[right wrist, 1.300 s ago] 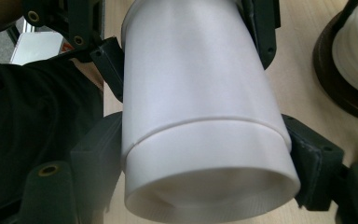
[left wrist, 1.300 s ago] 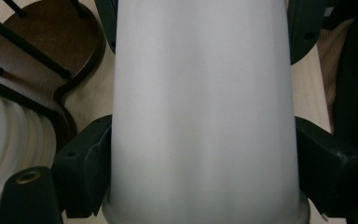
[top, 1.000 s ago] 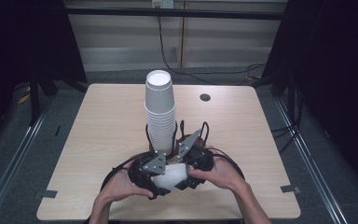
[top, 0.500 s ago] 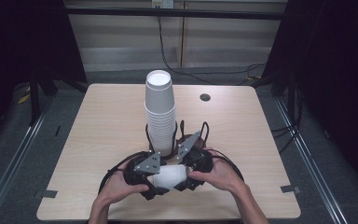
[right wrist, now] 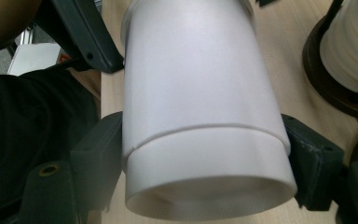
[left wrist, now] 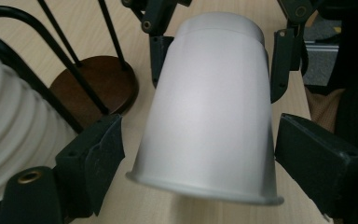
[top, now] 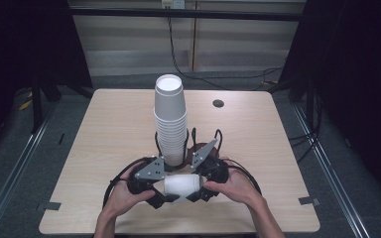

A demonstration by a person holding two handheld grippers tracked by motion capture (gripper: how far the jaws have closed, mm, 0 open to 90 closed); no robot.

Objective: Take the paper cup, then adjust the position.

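- White paper cup [top: 181, 186] lies on its side between both grippers, low over the near edge of the worktop [top: 104, 129], just in front of the cup stack
- Looks like two nested cups: a seam runs around the body in the right gripper view [right wrist: 200, 126], and in the left gripper view [left wrist: 209, 107] a stepped band sits at the far end
- Left gripper [top: 159, 191] sits at the cup's rim end; in its own view the jaws flank the rolled rim, left pad touching or almost touching, right pad with a small gap; jaws spread around the cup, firm pinch can't be confirmed
- Right gripper [top: 194, 191] takes the base end; in its own view both pads press the cup wall just below the seam, so it is pinching the cup
- The two grippers point at each other, each one's jaws seen at the far end in the other's view
- Person's hands [top: 129, 196] wrap both gripper bodies, forearms coming in from the bottom edge
- Tall stack of white cups [top: 170, 119] stands upright in a black wire holder on a round brown base [left wrist: 95, 86], mid worktop, near the held cup but apart from it
- Small dark round hole [top: 218, 103] in the far right part of the worktop, well apart from everything
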